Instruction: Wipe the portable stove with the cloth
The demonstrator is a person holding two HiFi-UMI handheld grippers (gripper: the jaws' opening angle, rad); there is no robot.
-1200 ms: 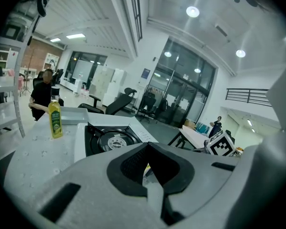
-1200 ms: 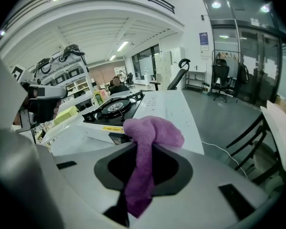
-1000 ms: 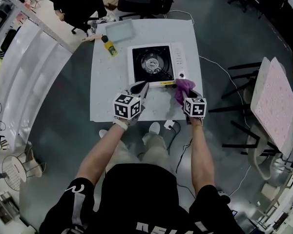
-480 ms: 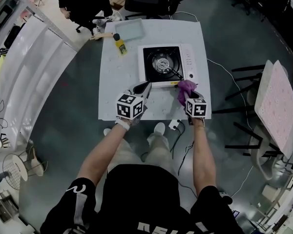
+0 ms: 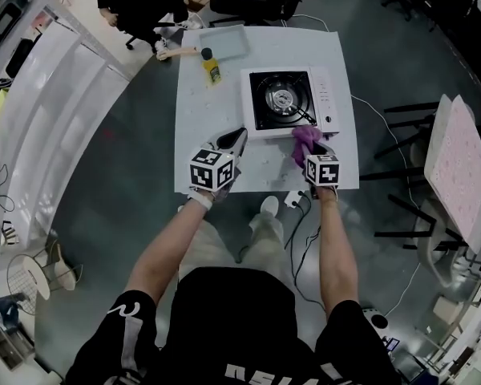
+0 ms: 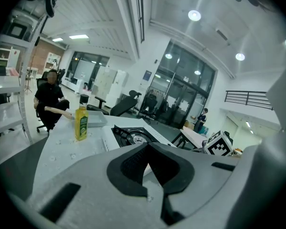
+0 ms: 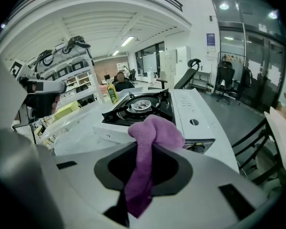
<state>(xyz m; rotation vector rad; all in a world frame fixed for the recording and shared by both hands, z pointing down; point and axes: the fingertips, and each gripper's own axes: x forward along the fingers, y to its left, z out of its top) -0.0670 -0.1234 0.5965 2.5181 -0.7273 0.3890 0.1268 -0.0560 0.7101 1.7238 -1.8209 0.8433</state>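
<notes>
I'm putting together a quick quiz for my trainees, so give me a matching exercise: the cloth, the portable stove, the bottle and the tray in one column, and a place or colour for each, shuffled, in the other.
Column one
1. cloth
2. portable stove
3. bottle
4. tray

Column two
A. yellow, standing upright on the table
B. at the table's far edge, near the bottle
C. purple, clamped in the right gripper
D. white, with a black burner well

Pairs: 1-C, 2-D, 3-A, 4-B
</notes>
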